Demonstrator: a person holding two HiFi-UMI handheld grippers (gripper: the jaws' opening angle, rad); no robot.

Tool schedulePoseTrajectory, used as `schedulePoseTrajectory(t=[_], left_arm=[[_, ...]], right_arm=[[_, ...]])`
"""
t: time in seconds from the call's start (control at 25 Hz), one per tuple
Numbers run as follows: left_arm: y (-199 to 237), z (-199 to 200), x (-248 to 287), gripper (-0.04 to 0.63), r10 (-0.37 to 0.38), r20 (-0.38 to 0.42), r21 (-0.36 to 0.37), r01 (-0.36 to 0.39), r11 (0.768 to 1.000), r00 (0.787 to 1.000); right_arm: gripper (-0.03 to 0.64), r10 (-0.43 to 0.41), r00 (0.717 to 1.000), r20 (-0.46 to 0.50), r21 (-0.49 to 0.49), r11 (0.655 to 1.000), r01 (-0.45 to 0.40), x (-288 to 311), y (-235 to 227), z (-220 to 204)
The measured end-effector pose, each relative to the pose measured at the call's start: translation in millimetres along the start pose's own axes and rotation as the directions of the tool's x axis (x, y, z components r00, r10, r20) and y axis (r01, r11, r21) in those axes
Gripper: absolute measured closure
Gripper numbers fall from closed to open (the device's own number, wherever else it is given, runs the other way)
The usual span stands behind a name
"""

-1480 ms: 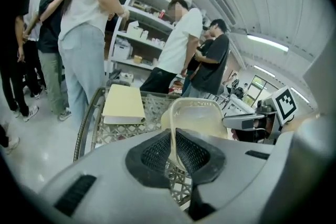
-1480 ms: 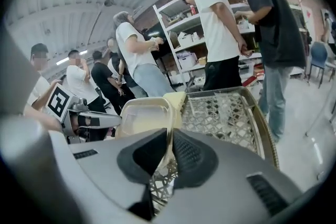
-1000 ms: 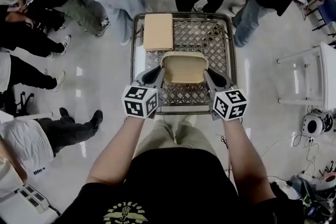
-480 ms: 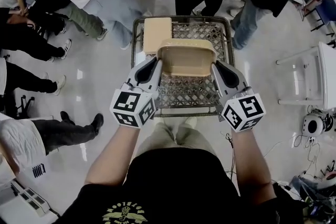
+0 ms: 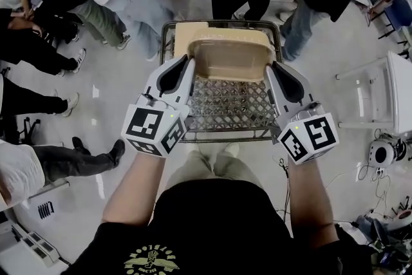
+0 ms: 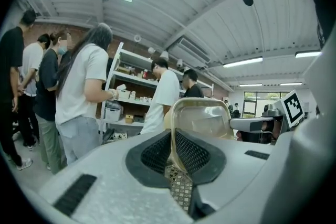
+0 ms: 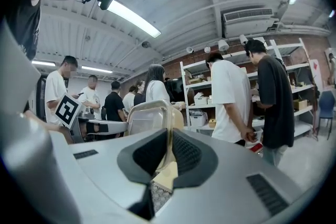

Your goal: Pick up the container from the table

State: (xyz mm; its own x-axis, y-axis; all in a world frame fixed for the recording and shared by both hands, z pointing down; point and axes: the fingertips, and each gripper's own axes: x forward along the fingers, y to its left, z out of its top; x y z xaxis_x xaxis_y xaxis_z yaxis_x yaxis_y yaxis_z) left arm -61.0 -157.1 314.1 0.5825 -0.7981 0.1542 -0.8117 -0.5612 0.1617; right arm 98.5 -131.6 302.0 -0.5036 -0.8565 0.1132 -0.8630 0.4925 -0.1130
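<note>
The container (image 5: 230, 60) has risen higher above the table (image 5: 225, 107).

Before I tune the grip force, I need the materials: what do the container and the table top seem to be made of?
The container is likely thin plastic, beige and semi-translucent, with a smooth, slightly glossy finish. In the left gripper view, light and shapes show through its wall. The table top is probably metal: a grey open lattice mesh inside a tubular frame, with a dull sheen.

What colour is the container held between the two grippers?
The container is beige; the head view shows it best.
</note>
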Motion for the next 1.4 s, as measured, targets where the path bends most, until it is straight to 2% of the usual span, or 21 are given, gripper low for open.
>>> schedulePoseTrajectory(t=[0.28, 0.72, 1.4], left_arm=[[-5, 24, -8, 0.566, -0.012, 0.016, -0.027, 0.012, 1.000, 1.000], [-12, 80, -12, 0.566, -0.013, 0.046, 0.014, 0.012, 1.000, 0.999], [-15, 79, -11, 0.568, -0.014, 0.064, 0.027, 0.012, 1.000, 0.998]], right_arm=[[0.583, 0.005, 0.999, 0.037, -0.012, 1.000, -0.004, -4, 5, 28], [0.583, 0.003, 0.996, 0.088, -0.012, 1.000, -0.002, -8, 7, 71], [0.584, -0.007, 0.996, 0.088, -0.034, 0.999, 0.010, -9, 5, 71]])
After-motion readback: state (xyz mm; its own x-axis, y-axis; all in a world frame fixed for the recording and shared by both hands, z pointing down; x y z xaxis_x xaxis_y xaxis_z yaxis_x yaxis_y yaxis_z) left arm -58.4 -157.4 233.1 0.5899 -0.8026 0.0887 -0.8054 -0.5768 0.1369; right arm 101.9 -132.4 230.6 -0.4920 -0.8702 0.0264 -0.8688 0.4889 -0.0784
